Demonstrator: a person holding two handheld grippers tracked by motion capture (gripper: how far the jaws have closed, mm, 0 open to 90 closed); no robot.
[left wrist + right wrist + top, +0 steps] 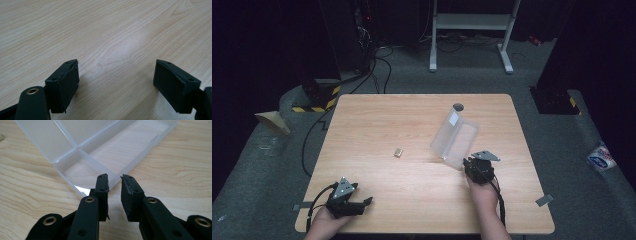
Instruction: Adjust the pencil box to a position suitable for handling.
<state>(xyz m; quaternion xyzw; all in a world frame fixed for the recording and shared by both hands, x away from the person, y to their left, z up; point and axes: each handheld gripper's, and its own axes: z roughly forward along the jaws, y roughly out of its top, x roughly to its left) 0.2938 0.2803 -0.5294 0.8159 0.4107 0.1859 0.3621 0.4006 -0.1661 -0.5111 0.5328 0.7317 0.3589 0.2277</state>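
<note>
A clear plastic box (455, 137) lies open on the wooden table (412, 115), right of centre, its lid raised on the left side. In the right gripper view the box (105, 152) shows a cross divider and bare compartments. My right gripper (468, 161) is at the box's near corner; its jaws (115, 180) stand a narrow gap apart with nothing between them, tips just short of the box wall. A small brass-coloured piece (399, 152) lies left of the box. My left gripper (362, 200) rests near the front left edge, wide open (116, 75) over bare wood.
A grey round cap (458, 106) sits in the table near its far edge. Behind the table stand a white metal frame (472, 30) and black cables (377, 65) on the floor. A white packet (601, 157) lies on the floor at right.
</note>
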